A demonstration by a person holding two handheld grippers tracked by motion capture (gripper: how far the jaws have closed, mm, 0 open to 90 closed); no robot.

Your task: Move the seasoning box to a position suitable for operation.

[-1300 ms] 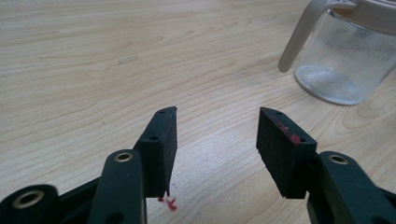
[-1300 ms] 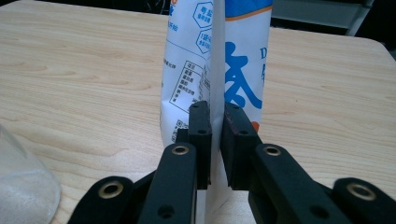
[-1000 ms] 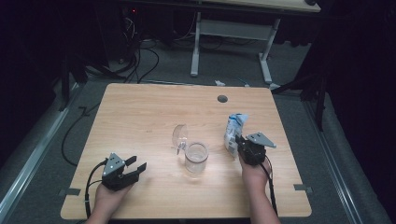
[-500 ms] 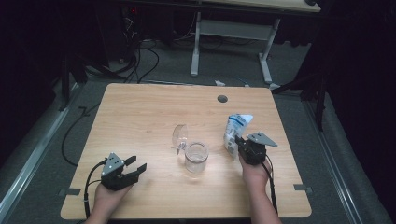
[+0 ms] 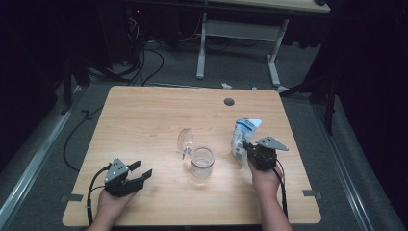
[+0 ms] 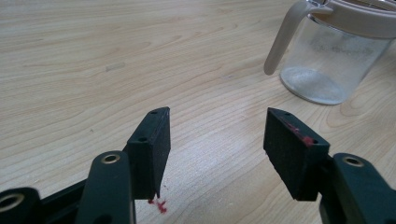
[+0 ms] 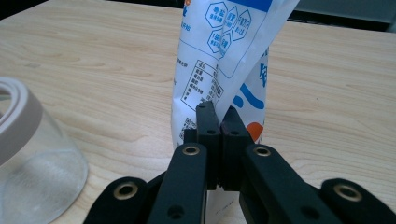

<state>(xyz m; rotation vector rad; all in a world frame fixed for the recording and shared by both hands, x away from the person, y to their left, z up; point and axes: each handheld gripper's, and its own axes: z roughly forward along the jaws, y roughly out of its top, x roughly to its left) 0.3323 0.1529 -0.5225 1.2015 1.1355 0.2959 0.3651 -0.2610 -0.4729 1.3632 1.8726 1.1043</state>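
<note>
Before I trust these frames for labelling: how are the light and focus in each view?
High view: table evenly lit, the floor around it nearly black, glass jar small and faint. Left gripper view: sharp pads, soft glare on the wood. Right gripper view: pouch print readable, the jar at the left edge blurred.

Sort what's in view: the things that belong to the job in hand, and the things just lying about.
In the job:
- white and blue bag, pinched in the right gripper
- glass jar with its lid flipped open
- left gripper, open, nothing between its jaws

Lying about:
- cables on the floor
- second table's legs
</note>
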